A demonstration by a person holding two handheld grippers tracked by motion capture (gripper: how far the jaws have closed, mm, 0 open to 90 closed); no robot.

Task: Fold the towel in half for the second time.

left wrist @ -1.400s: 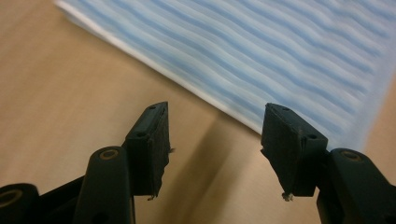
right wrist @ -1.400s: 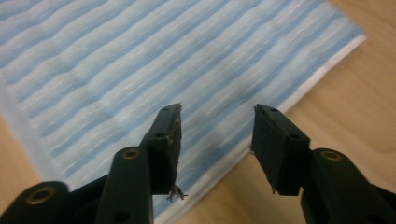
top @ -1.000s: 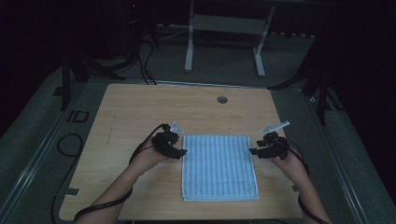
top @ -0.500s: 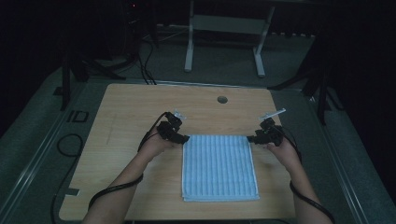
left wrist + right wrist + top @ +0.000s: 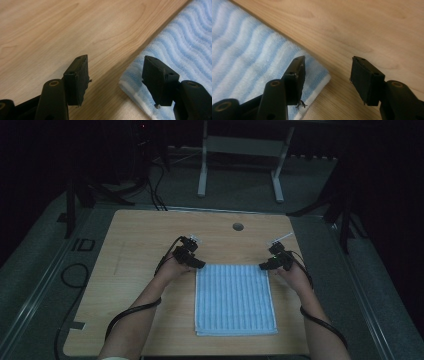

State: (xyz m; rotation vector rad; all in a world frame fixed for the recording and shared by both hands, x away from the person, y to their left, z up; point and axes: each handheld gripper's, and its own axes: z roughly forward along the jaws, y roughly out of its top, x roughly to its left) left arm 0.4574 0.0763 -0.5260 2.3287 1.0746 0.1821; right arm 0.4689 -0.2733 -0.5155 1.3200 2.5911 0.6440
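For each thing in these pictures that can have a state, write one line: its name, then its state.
Towel: folded, lying flat on the table.
Left gripper: jaws open, straddling the towel's far left corner, not gripping.
Right gripper: jaws open, straddling the towel's far right corner, not gripping.
Table: bare wood around the towel.
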